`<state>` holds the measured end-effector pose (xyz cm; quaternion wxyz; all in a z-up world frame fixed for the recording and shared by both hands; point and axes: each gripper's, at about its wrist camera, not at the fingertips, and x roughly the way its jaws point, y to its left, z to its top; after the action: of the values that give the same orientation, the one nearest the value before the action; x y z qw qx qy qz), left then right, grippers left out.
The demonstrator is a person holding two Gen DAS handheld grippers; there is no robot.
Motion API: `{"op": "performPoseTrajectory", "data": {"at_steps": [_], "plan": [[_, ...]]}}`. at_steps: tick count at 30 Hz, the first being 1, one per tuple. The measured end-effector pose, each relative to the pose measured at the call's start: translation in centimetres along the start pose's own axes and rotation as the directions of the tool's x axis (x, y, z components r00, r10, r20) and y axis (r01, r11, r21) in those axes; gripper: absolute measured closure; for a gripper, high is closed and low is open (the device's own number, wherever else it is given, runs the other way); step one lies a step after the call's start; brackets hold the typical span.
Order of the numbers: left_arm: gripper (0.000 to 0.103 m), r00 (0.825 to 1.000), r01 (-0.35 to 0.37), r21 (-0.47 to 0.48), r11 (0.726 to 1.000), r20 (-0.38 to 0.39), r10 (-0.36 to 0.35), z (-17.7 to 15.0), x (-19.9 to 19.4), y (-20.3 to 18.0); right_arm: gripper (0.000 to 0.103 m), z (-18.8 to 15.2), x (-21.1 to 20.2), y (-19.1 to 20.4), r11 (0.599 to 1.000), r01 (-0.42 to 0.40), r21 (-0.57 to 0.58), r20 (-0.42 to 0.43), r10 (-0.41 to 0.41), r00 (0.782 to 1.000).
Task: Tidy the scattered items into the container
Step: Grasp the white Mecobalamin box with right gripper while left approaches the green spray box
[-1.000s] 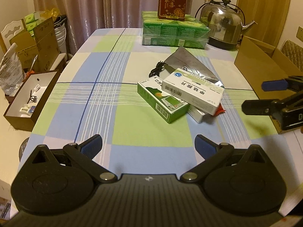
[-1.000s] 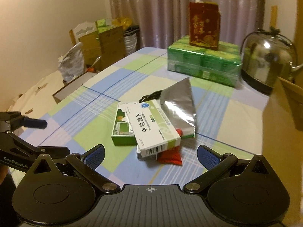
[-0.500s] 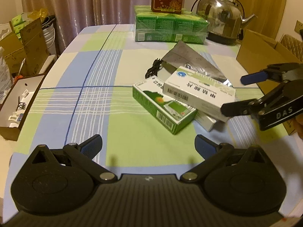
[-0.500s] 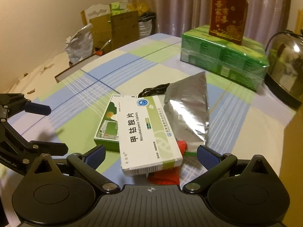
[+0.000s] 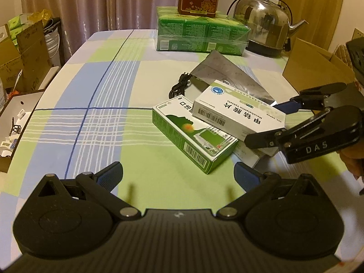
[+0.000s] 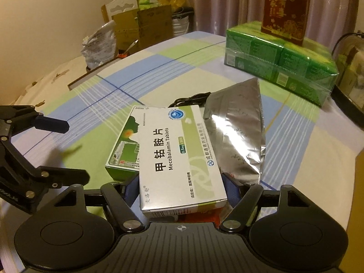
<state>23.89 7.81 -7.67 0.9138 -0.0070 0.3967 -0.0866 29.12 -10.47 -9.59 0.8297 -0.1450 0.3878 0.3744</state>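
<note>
Right gripper (image 6: 180, 190) at the white tablet box (image 6: 179, 157), its jaws just closing in on either side.
The box lies flat atop the green box (image 5: 193, 136), long axis along the fingers, mid-table (image 5: 95, 72). Left gripper (image 5: 177, 175) spread apart, empty. Cardboard container (image 5: 316, 66) at the right edge; contents unseen.

open tablecloth (image 5: 95, 122) left (boxes (image 5: 195, 136) right)

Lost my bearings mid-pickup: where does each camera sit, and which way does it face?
Left wrist: on the left gripper, angled down across the table at the green box; its open jaws and the right gripper show.
Right wrist: on the right gripper, angled down over the white tablet box; its jaws, just closing, grip it.
Shared: both boxes, the foil pouch.
</note>
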Motion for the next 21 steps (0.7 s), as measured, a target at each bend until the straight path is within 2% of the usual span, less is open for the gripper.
{"op": "performPoseTrajectory", "data": {"at_steps": [13, 21], "plan": [[0.001, 1.000, -0.019, -0.019, 1.000, 0.014, 0.020, 2.8, 2.6, -2.1, 0.033, -1.2, -2.2, -1.6, 0.980, 0.138, 0.145, 0.019, -0.142, 0.990], [0.001, 0.998, -0.055, -0.013, 0.998, -0.025, 0.055, 4.0, 5.8, -3.3, 0.035, -1.8, -3.3, -2.4, 0.969, 0.149, 0.196, 0.030, -0.158, 0.987]]}}
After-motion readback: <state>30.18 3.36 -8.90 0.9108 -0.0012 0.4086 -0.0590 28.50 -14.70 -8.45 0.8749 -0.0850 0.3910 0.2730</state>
